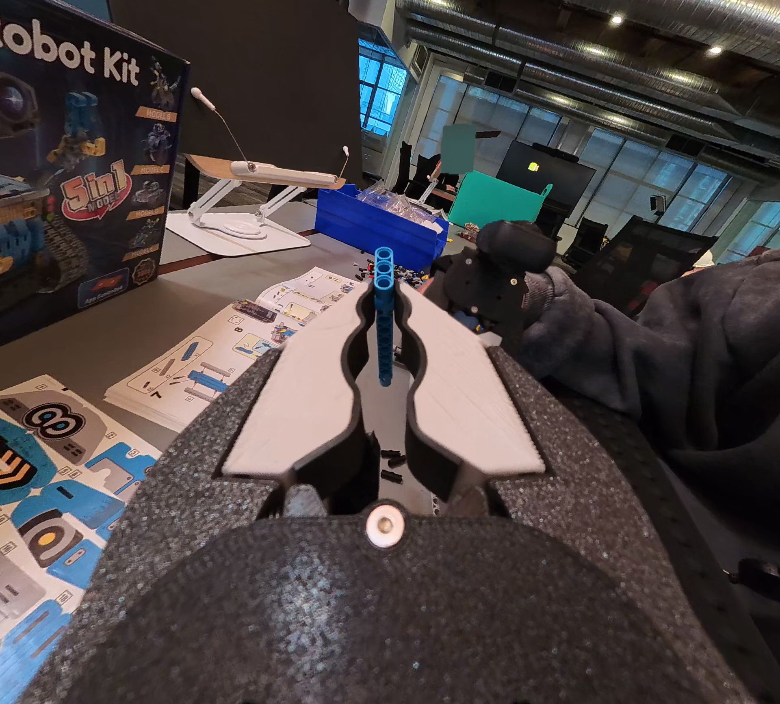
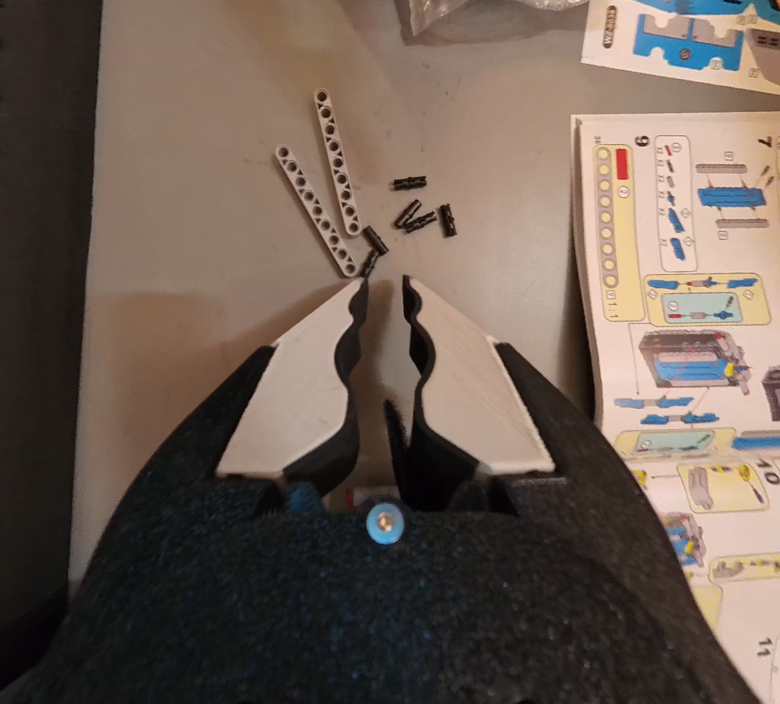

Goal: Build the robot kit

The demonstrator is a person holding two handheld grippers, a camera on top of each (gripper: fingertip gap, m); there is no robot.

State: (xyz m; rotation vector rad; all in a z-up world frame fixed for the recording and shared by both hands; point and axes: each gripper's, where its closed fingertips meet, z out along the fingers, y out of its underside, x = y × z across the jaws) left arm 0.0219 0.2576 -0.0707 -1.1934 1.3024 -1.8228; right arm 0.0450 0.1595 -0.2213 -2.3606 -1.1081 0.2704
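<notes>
Blue beam (image 1: pixel 384 329), pierced with holes, stands upright clamped in my left gripper (image 1: pixel 385 291) above the grey worktop (image 1: pixel 84 329), the open instruction booklet (image 1: pixel 236 342) beyond. My right gripper (image 2: pixel 383 280) hangs slightly parted and empty just over scattered black pins (image 2: pixel 415 217) and two grey beams (image 2: pixel 327 177) lying beside them.

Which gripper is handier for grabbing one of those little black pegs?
The right gripper: open, empty, just short of the black pegs. The left gripper is shut on a blue beam.
</notes>
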